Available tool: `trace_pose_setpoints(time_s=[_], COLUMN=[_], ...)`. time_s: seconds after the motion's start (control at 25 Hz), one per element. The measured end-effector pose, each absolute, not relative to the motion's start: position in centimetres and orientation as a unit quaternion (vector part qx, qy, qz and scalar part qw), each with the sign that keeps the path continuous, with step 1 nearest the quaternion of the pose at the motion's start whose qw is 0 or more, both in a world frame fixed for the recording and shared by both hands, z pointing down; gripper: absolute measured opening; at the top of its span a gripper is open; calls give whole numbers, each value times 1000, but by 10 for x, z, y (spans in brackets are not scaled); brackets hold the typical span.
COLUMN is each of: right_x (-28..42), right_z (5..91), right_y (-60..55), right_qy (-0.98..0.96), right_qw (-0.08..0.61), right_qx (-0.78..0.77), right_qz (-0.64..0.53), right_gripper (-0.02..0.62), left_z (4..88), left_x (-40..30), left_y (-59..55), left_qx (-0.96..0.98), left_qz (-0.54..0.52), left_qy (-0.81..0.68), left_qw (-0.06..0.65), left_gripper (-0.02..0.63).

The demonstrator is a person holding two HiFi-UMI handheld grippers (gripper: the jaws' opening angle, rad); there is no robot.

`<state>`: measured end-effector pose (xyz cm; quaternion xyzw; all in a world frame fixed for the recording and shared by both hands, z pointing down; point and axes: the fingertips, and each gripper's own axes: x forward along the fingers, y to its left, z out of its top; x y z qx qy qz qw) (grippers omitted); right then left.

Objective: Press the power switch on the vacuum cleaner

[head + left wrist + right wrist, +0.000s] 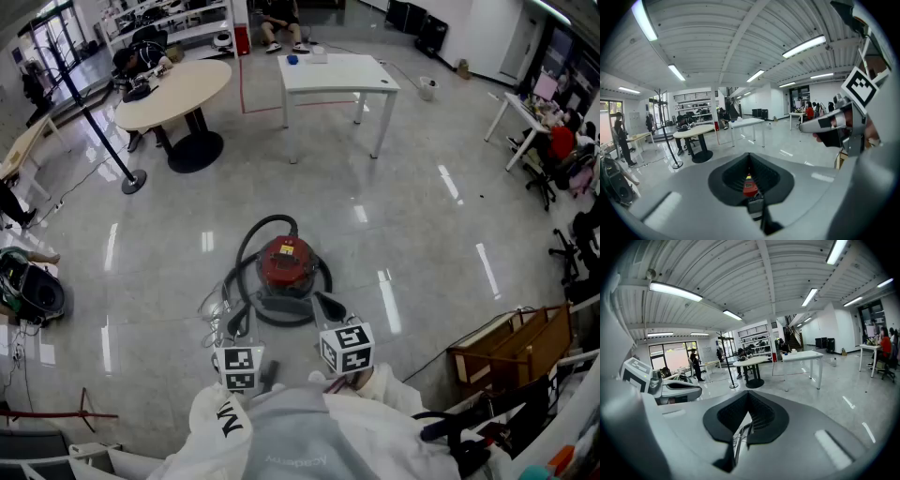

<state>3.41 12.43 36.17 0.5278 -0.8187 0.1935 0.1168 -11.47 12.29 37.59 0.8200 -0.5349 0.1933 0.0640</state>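
Glossy floor point(422, 234) under vacuum cleaner point(286, 267); left hand-held gripper point(750, 157), right hand-held gripper point(748, 394) closed, empty.

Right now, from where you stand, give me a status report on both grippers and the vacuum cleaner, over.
Left gripper shut, empty; right gripper shut, empty. Vacuum cleaner on floor ahead, untouched. Black hose loops round it; red top uncovered.

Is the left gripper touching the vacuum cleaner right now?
Apart. In the left gripper view the vacuum cleaner shows small and far off on the floor, seen past the left gripper, with nothing pressed against its tips.
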Motion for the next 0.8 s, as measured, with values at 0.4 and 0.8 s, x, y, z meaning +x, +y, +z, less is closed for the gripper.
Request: trace_pose_setpoints(time_s=[0.4,0.8], right_x=[39,50], right_z=[364,365], right_y=[123,123], right_qy=[-821,-826], right_qw=[116,106], right_qx=[524,513], right_qz=[195,209], right_gripper=[0,0], left_z=[379,379], left_x=[-109,-93], left_y=[123,121], left_qx=[819,818], left_qz=[195,201], left_qy=[-536,-535], left_qw=[67,68], left_gripper=[0,0])
